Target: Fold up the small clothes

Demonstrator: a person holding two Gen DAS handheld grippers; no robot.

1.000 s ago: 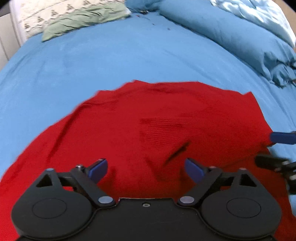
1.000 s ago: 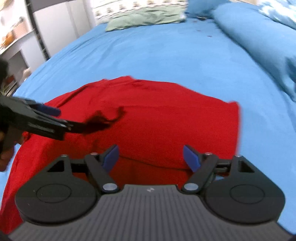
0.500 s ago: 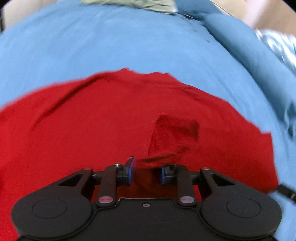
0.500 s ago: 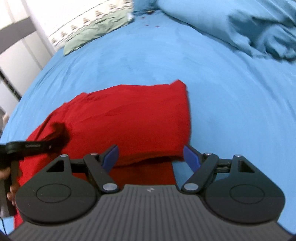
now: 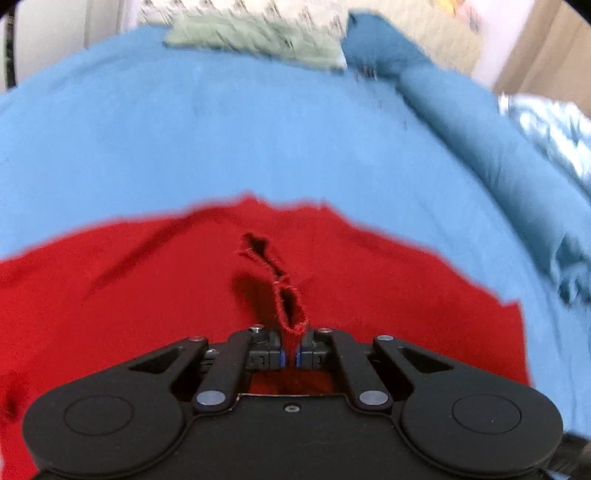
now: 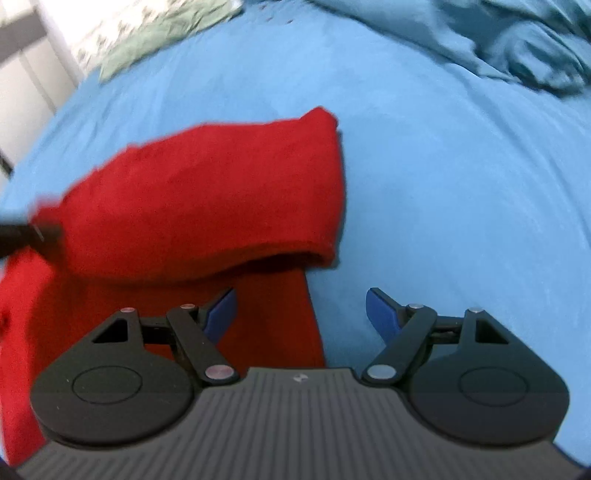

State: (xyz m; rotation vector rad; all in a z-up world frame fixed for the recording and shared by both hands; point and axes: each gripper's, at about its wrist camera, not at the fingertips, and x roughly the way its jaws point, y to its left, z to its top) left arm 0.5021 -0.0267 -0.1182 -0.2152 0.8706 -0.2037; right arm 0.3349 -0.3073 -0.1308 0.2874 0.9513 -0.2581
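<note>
A red knitted garment (image 5: 369, 295) lies spread on the blue bed sheet (image 5: 258, 140). My left gripper (image 5: 291, 354) is shut on a pinched ridge of the red garment near its middle, and the fabric rises in a narrow fold from the pads. In the right wrist view the red garment (image 6: 207, 199) has its upper layer lifted off the layer beneath. My right gripper (image 6: 300, 314) stands open over the garment's right edge, left finger above red fabric, right finger above sheet. The left gripper's dark tip (image 6: 22, 236) shows at the far left, holding fabric.
A green cloth (image 5: 255, 40) and a patterned pillow (image 5: 236, 11) lie at the head of the bed. A bunched blue duvet (image 6: 498, 44) runs along the right side. White furniture (image 6: 26, 66) stands beyond the bed's left edge.
My left gripper closed from wide open onto a pinch of the red fabric and lifted it into a fold. My right gripper shifted towards the garment's right edge, staying open.
</note>
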